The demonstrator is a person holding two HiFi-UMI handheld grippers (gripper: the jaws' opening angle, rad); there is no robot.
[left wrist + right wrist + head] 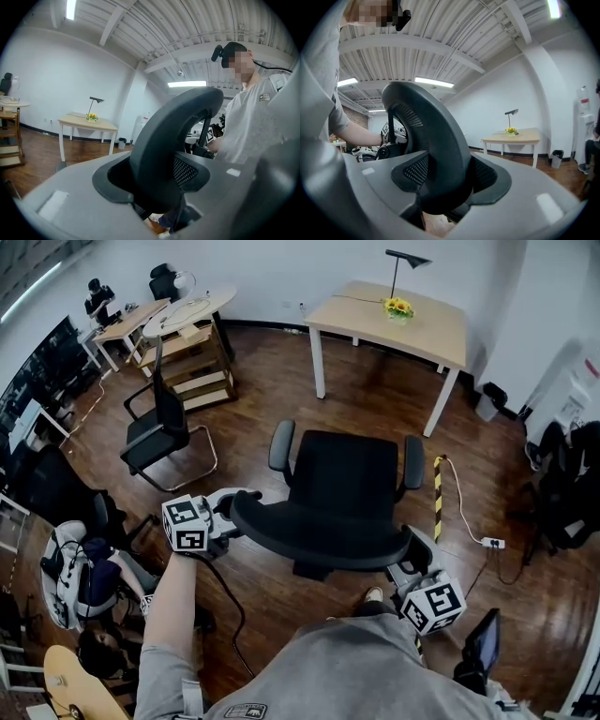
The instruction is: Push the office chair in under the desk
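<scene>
Though wood floor lies between them, the office chair faces the desk.

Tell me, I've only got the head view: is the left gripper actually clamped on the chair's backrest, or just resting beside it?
Observer: Clamped. In the left gripper view the backrest rim fills the left gripper, with its jaws pressed on both sides.
Operator: And the right one?
Observer: Same. The right gripper view shows the right gripper closed on the rim's right end.
Operator: Anything under the desk?
Observer: From the right gripper view I see only wall and skirting between the legs of the desk.
</scene>
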